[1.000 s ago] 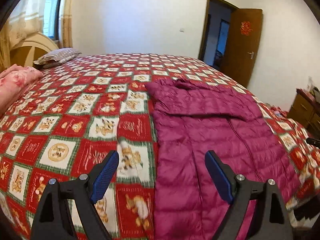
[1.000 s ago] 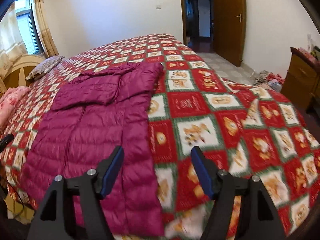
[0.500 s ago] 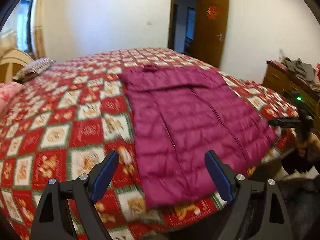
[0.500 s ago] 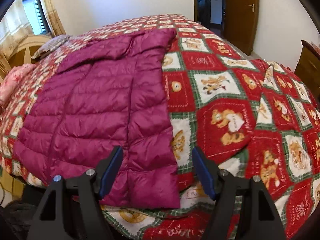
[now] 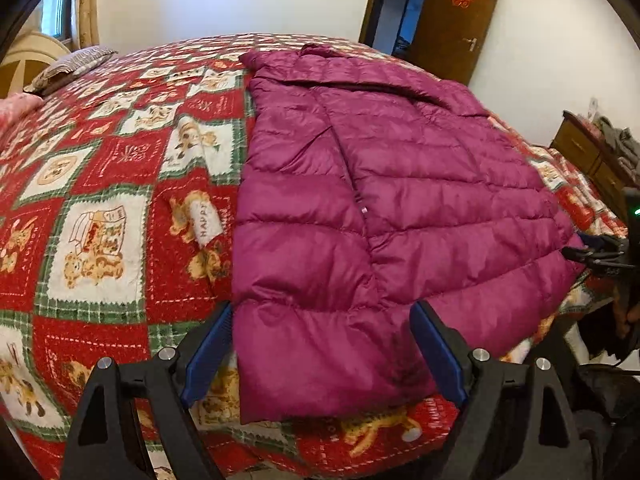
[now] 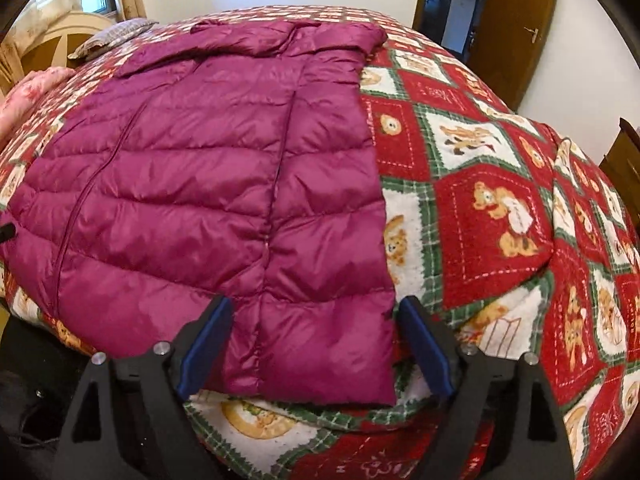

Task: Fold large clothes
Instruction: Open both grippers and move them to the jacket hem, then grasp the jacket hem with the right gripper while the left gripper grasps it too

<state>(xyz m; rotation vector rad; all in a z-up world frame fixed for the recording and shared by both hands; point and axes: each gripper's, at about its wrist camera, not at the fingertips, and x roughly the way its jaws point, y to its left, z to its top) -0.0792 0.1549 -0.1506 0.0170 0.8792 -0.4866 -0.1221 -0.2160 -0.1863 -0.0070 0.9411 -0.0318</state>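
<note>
Jacket (image 5: 400,200) looks puffy, light and slippery; I'd pinch its hem corners, both grippers' jaws spread, right's just widened.

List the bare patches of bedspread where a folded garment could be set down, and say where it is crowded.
Free: the quilt between the purple jacket and the pillow; also the quilt beyond its other edge, toward the door. Crowded: the near bed edge, at the jacket's hem.

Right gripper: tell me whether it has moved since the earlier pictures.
Yes. The right gripper has closed in on the jacket's near hem; the door sits higher.
</note>
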